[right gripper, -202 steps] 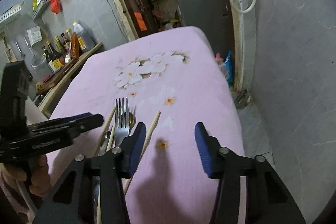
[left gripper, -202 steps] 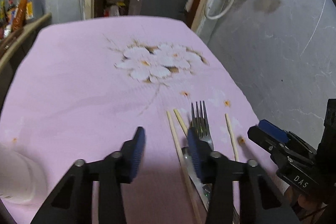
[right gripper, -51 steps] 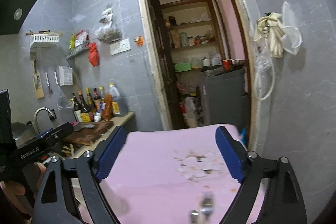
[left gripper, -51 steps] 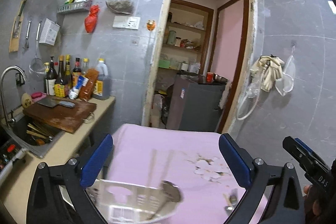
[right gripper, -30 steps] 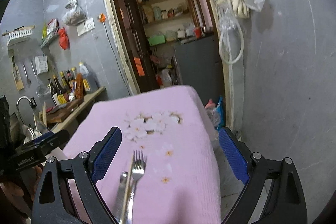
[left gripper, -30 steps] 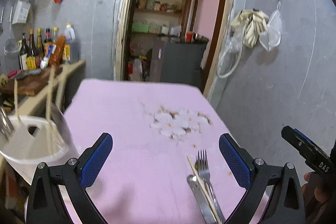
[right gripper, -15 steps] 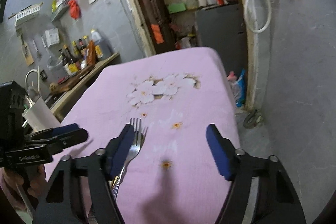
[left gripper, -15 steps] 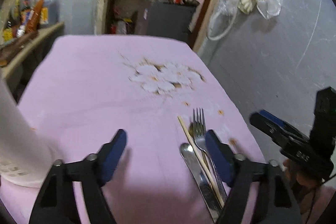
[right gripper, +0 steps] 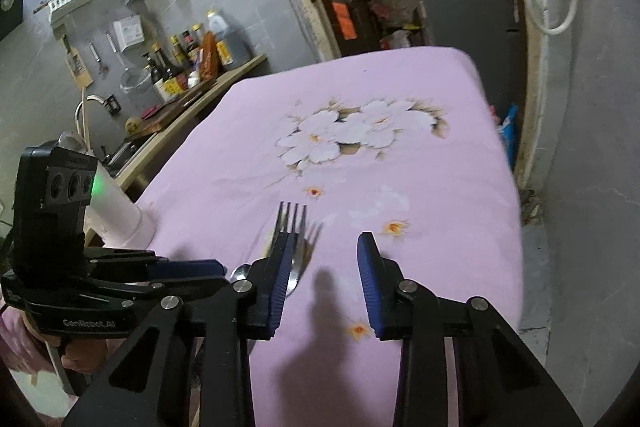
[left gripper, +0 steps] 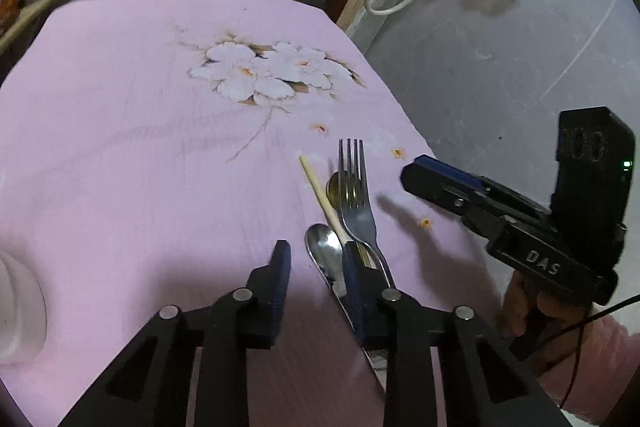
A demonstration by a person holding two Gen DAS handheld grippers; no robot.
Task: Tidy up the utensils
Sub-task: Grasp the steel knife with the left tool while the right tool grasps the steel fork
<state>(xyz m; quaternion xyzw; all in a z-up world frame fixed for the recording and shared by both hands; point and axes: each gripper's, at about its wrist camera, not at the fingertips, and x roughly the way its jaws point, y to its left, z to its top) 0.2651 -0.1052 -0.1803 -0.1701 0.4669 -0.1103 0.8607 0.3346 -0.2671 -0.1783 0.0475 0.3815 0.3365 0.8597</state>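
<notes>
Fork (left gripper: 357,203), tines away, lengthwise beside chopstick (left gripper: 323,202)

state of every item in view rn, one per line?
fork: flat on the cloth, lying over the other utensils, not gripped
spoon: flat, bowl up, partly under the fork
chopstick: flat beside the fork
white holder: upright at the cloth's left edge
left tongs: closing, nothing between the pads
right tongs: closing, nothing between the pads

Pink tablecloth (left gripper: 120,147) with white flowers (left gripper: 264,75); silver fork (left gripper: 354,195); blue-padded fingers (left gripper: 282,267).
</notes>
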